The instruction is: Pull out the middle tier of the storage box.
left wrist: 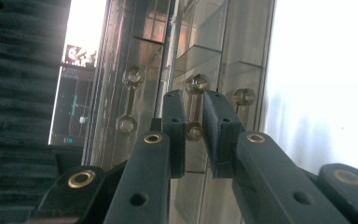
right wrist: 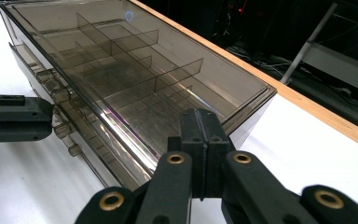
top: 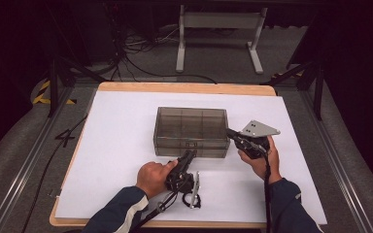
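A: Item one, the main piece?

B: Smoked transparent drawer cabinet (top: pixel 191 131), plastic, standing on the white table cover (top: pixel 121 145) at about the middle of the table, its long front towards the person. Through the lid (right wrist: pixel 135 60) in the right gripper view, cross dividers split the inside into compartments. Two shallow drawers are stacked at the front, each with a small bar handle on two round knobs.

A: Item two, left gripper?

B: Left gripper (top: pixel 188 158), held in the person's left hand (top: pixel 151 178), lying low and reaching to the cabinet's front face near its middle. In the left gripper view its jaws stand narrow, one on either side of a drawer handle (left wrist: pixel 195 107). The pads sit just beside the bar. Whether they press on it I cannot tell.

A: And other handles?

B: A second handle (left wrist: pixel 129 100) sits beside the first, outside the jaws, untouched. A further round knob (left wrist: pixel 243 96) shows on the other side.

A: Item three, right gripper?

B: Right gripper (top: pixel 233 135), in the right hand (top: pixel 258 158), carrying the grey three-cornered plate (top: pixel 259 128) on top. Its jaws are fully together with nothing between them, tips at the cabinet's right end, up against the top corner.

A: Surroundings?

B: Wooden table edge (top: pixel 184 87) beyond the cover; grey floor with cables and a white stand frame (top: pixel 218 34) further back.
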### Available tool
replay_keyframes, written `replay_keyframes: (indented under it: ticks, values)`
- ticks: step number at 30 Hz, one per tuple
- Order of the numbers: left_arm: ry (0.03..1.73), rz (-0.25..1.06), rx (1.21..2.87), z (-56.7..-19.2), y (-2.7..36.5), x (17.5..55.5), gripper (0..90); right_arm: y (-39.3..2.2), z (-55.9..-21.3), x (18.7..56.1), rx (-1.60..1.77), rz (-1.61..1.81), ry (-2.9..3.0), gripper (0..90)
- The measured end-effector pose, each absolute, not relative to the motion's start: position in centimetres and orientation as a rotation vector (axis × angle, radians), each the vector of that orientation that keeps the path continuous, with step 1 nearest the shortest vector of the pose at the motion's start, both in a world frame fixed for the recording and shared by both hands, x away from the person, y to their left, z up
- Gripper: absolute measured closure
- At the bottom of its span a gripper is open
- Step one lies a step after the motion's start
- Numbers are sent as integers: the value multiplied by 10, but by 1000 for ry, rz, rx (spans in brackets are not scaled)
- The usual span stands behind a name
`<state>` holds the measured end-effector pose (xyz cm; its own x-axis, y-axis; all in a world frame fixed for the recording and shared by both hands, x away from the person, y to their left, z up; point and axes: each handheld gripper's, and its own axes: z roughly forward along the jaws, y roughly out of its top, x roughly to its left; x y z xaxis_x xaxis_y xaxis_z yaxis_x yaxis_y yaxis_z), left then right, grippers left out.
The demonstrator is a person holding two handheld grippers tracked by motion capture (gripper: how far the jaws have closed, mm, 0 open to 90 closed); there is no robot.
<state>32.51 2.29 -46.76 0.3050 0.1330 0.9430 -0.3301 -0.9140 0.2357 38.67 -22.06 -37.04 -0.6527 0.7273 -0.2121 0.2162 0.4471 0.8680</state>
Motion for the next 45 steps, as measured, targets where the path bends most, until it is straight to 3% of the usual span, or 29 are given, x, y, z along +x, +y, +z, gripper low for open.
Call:
replay_keyframes:
  ticks: [24,36,45]
  values:
    - [-195,1593,2191,-465,27,317,790,-222,-371,387,788,1174,2131,900]
    - [-120,1430,2180,-451,42,311,730,-229,-364,377,743,1170,2106,900]
    - [80,1250,2168,-428,79,309,697,-243,-365,359,717,1142,2145,900]
